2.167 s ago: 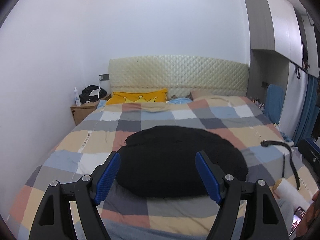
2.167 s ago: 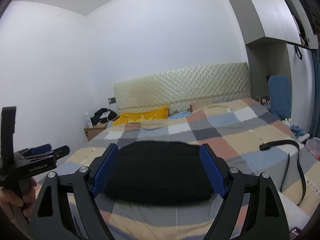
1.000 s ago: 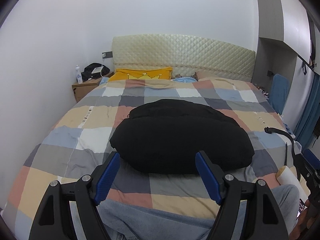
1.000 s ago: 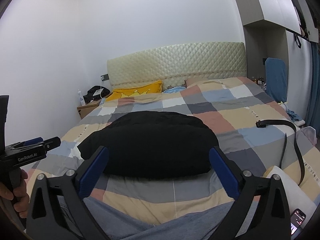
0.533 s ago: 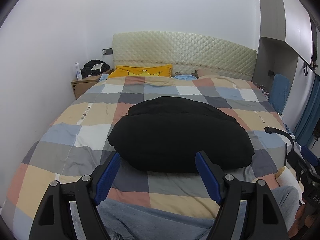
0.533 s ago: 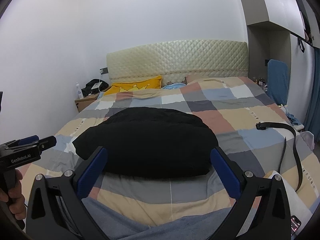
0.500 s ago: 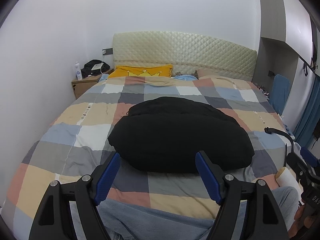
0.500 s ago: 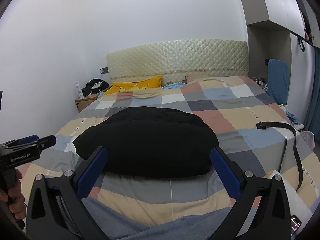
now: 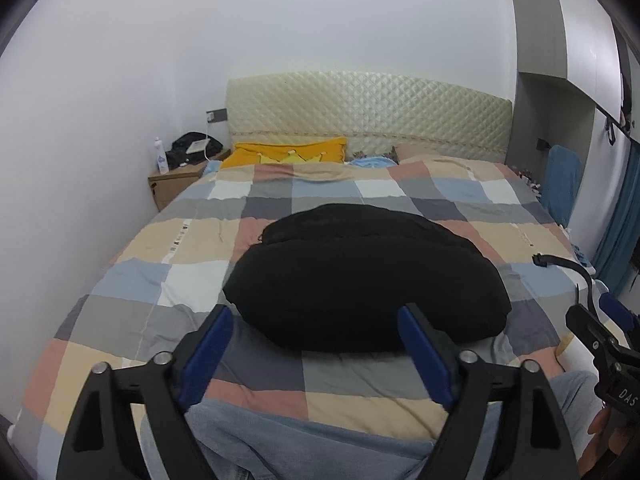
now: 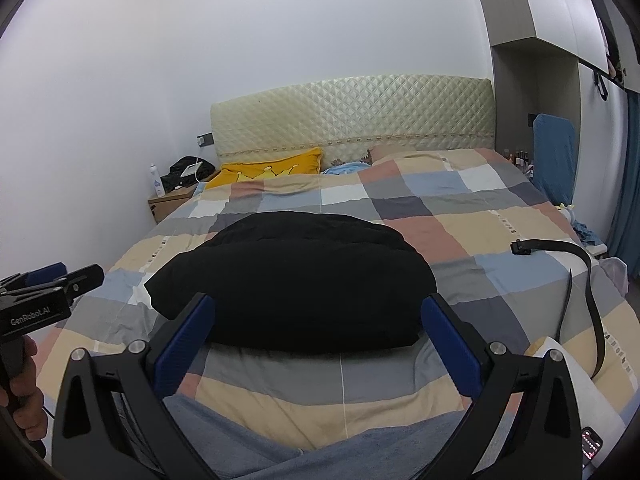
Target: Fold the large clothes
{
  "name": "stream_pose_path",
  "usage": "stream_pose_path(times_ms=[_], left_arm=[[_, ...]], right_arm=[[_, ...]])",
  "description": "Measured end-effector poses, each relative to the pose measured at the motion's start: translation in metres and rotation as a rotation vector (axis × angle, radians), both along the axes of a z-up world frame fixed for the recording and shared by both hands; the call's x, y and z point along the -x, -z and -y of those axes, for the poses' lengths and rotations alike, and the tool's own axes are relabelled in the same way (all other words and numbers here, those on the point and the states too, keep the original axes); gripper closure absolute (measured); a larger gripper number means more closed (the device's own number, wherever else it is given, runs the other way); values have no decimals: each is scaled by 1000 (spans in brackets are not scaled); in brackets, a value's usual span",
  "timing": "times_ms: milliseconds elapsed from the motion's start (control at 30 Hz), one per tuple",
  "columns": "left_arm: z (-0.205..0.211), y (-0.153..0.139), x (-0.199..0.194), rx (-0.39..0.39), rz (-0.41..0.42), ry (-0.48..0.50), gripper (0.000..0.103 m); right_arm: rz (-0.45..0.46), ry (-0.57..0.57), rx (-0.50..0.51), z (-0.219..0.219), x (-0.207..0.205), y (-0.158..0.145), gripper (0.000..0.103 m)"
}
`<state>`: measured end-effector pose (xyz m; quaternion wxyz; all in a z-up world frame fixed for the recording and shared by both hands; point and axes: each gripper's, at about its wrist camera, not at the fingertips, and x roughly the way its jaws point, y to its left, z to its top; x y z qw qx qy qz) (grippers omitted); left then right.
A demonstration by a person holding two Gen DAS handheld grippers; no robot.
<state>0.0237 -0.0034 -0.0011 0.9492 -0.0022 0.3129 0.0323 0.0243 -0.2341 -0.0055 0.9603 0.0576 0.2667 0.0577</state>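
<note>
Both tongs hang over the near edge of the bed with nothing between their blue pads: the left gripper (image 9: 316,344) stands wide, its jaws having just been opening further, and the right gripper (image 10: 318,338) gapes wide as well. Nearest, under both pairs of fingers, lies a grey-blue cloth (image 9: 304,440) along the bottom of each view; whether it is clothing worn by the person or another garment I cannot tell. Just beyond the fingertips, straight ahead and lower, the black garment (image 9: 360,276) rests on the checked bedspread (image 9: 132,280), already doubled into a thick, rounded bundle with 1 layer lapped over another at its far side. To the right of the tongs a black belt (image 10: 580,268) curls near the bed's edge, apart from the garment. Farther off are a yellow pillow (image 9: 288,154) and the quilted headboard (image 9: 368,116). I judge the step in hand to be a pause between folds, or a release just made, with the bundle looking largely folded. A further fold would call for both tongs to drop forward to the near hem, 1 at each corner, pinch through every layer and carry it away toward the headboard; thick fabric may slip from narrow pads. Each tong tilts moderately downward, held level side by side, a hand (image 10: 20,396) gripping the left one's handle.
</note>
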Motion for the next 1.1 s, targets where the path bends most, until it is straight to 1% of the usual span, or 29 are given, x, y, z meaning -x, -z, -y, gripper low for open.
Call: stream_pose_path(times_ms=[467,567,700,1100], left_arm=[[-2,1,-5,13,-32,-15,17],[-2,5,-7,32,-57,-4,17],[-7,8,-8,61,-74,-26,17],[-9,11,-8,53,-79,-46,17]], right_arm=[[-4,-2,0,-1,0,-1,0],[-7,4,0,0,0,0,0],[-12,9,4,2,0,3,0],[-22,15,7,5,-2,7,0]])
